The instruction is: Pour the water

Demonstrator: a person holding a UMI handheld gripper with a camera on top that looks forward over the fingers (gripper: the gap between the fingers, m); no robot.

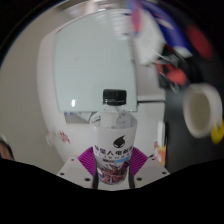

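Your gripper (pixel 114 170) is clenched on the clear plastic water bottle with the black cap (pixel 114 135), both pink pads pressing its labelled lower body. The bottle stands upright between the fingers, long axis vertical; the white cup (pixel 203 110) lies beyond, to the right, so you would tip that way.

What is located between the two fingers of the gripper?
In the gripper view, a clear water bottle with a black cap stands upright between the gripper's pink pads, which are closed against its label.
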